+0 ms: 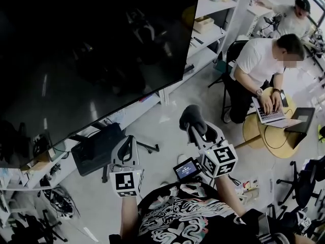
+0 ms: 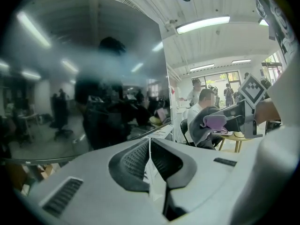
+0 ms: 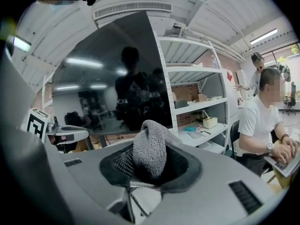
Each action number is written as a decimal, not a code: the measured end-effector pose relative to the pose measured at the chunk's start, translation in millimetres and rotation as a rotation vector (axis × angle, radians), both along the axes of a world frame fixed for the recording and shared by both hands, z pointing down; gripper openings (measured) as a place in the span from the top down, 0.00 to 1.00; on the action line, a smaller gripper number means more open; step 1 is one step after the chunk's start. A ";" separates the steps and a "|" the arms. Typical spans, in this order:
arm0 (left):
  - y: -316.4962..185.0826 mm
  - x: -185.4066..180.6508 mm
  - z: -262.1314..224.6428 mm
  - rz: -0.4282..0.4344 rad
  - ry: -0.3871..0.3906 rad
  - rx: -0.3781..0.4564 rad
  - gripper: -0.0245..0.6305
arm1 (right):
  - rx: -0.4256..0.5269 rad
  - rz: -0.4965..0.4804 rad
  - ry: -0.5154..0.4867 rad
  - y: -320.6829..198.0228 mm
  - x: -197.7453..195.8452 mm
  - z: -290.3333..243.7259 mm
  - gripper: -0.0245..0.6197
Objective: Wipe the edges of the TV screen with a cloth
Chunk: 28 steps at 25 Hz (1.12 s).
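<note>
The wiping is judged not to be under way. The grey cloth (image 1: 192, 117) is held clear of the TV screen (image 1: 91, 60), below and to the right of the screen's lower right corner in the head view, and no contact with any edge is seen. All of the edges are therefore taken to be left to do, though nothing in the views shows whether a part has been cleaned.

The right tool (image 1: 195, 127) is closed on the cloth: in the right gripper view a thick, fuzzy fold (image 3: 150, 149) is seen pinched between the jaws and standing up above them, pointed toward the screen (image 3: 112, 78). The left tool (image 1: 127, 149) is held below the screen's lower edge with its jaws brought together and nothing gripped between them (image 2: 150, 158).

The screen is seen as large, dark and glossy, apparently switched off, with ceiling lights and a standing figure mirrored in it (image 2: 84, 88). Its frame is thin and dark. Dust or smears cannot be made out. A white shelf unit (image 1: 213, 14) is seen just beyond the screen's right edge.
</note>
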<state>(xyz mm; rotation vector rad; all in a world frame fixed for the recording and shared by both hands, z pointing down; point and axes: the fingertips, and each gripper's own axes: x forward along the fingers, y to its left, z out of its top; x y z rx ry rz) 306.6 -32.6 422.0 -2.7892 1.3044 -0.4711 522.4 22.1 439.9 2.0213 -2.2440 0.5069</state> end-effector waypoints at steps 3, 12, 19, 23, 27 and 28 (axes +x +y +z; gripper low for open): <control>-11.2 16.4 -4.7 -0.027 -0.003 0.001 0.93 | 0.001 -0.026 -0.003 -19.7 19.0 -2.1 0.73; -44.9 56.1 -4.1 -0.128 -0.028 0.000 0.93 | 0.010 -0.122 -0.008 -82.2 61.0 4.0 0.73; -47.9 69.1 2.6 -0.218 -0.062 -0.003 0.93 | -0.006 -0.208 -0.028 -112.2 77.4 20.4 0.73; -55.1 62.5 9.7 -0.262 -0.045 -0.022 0.93 | -0.013 -0.241 -0.018 -133.4 78.7 24.4 0.73; -60.7 62.5 12.8 -0.274 -0.042 -0.019 0.93 | -0.010 -0.246 -0.006 -148.2 82.4 26.1 0.73; -60.3 62.6 13.4 -0.277 -0.054 -0.017 0.93 | -0.014 -0.246 -0.004 -149.8 83.3 27.4 0.73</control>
